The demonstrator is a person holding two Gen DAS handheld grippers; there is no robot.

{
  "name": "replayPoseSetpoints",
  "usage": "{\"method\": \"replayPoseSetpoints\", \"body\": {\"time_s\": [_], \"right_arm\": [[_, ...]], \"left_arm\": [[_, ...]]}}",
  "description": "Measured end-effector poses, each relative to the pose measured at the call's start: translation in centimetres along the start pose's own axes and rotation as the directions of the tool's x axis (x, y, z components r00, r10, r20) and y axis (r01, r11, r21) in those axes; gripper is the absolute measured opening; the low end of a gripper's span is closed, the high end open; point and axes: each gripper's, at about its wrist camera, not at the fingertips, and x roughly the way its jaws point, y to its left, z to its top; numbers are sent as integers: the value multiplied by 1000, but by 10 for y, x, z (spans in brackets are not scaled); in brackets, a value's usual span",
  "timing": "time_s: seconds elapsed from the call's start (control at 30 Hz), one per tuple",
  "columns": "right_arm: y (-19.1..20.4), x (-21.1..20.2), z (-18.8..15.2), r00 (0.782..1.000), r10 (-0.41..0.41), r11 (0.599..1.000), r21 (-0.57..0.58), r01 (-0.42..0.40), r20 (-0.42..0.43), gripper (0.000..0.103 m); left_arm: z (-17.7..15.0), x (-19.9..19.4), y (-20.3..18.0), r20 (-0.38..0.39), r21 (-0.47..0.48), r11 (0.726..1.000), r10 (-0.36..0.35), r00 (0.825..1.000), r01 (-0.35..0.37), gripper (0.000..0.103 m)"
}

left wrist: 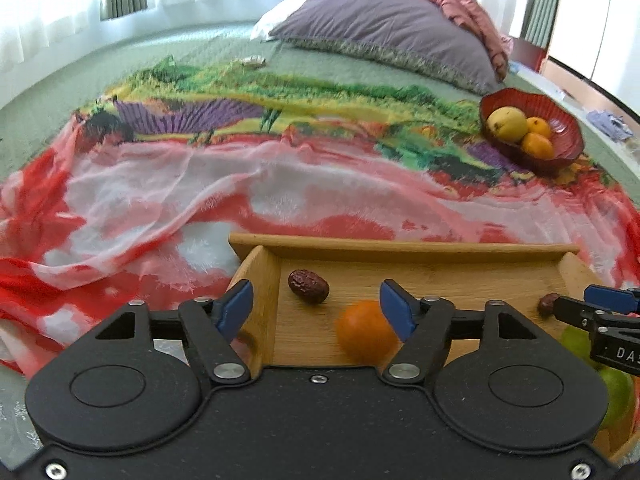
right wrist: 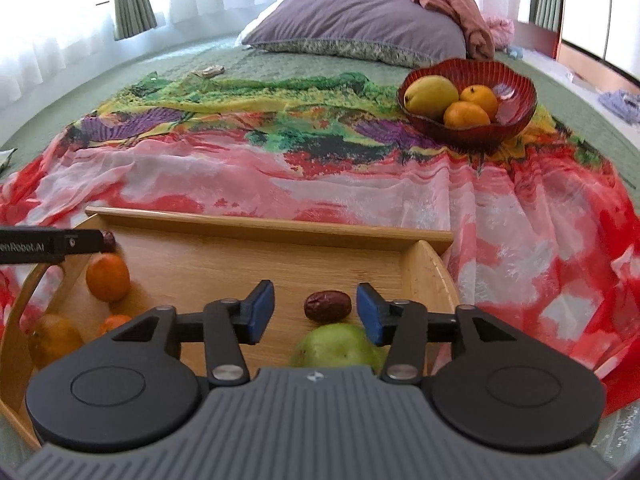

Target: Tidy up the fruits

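We hold both hand-held grippers with jaws apart over the shallow bamboo tray (right wrist: pixel 256 224): the left hand-held gripper (left wrist: pixel 316 304) frames a round orange tangerine (left wrist: pixel 366 336), the right hand-held gripper (right wrist: pixel 316 312) a wrinkled brown date (right wrist: pixel 327 306) beside a green pear (right wrist: pixel 336 346). We would centre each fruit before closing — gently. The tray lies on a bright printed scarf (right wrist: pixel 280 168) over a green bed (right wrist: pixel 240 60); the ribbed red bowl (right wrist: pixel 516 92) of fruit stands well apart.

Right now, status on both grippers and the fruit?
Left gripper open over orange. Right gripper open, red date between fingers. Wooden tray holds remaining fruit; red bowl partly filled. Nothing obstructing.
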Motion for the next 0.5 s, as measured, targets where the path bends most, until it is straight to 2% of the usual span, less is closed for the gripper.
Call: {"method": "replayPoseSetpoints", "body": {"time_s": [0.1, 0.33, 0.5], "right_arm": [[2, -12, -4, 1000, -4, 1000, -21, 4, 27, 71], [6, -46, -13, 992, -31, 997, -69, 39, 123, 88], [9, -72, -21, 982, -33, 994, -99, 52, 187, 91]], "left_arm": [[-4, -16, -2, 32, 11, 1000, 11, 999, -12, 77], [-20, -59, -4, 133, 29, 999, 18, 991, -22, 84], [-33, -85, -2, 160, 28, 1000, -13, 987, 9, 87]]}}
